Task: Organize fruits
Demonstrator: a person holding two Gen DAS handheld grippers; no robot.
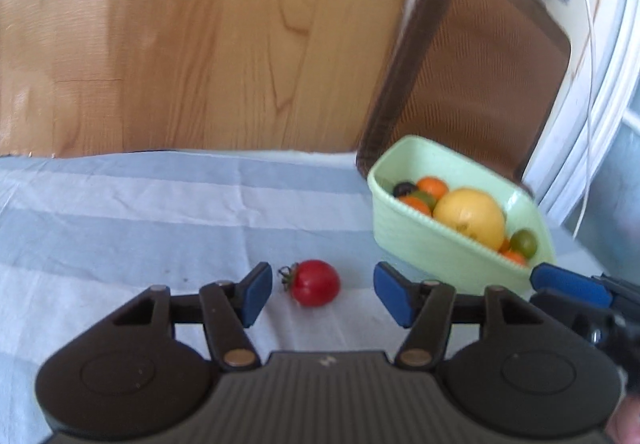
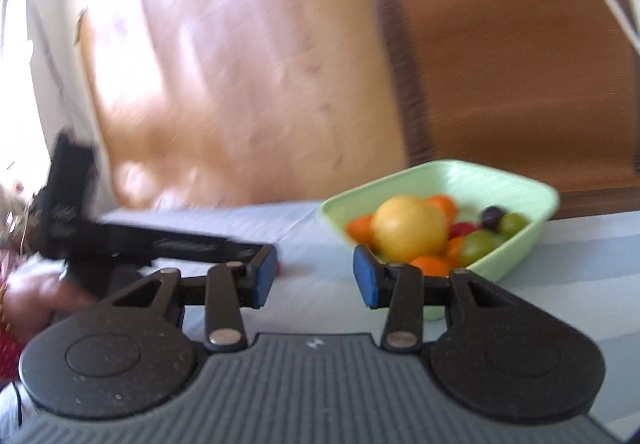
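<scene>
A red cherry tomato [image 1: 315, 283] with a green stem lies on the striped blue cloth. My left gripper [image 1: 323, 294] is open with its blue pads on either side of the tomato, not touching it. A pale green basket [image 1: 416, 240] to the right holds a yellow lemon [image 1: 469, 218], small oranges, green grapes and a dark grape. My right gripper [image 2: 315, 276] is open and empty, just in front of the basket [image 2: 516, 248]; its blue pad shows in the left wrist view [image 1: 570, 284]. The lemon [image 2: 410, 228] sits in the basket's middle.
A brown chair [image 1: 472, 72] stands behind the basket at the table's far edge. The wooden floor [image 1: 180, 44] lies beyond the table. The left gripper's black body [image 2: 120, 240] is at the left of the right wrist view. A white cable [image 1: 590, 84] hangs at the right.
</scene>
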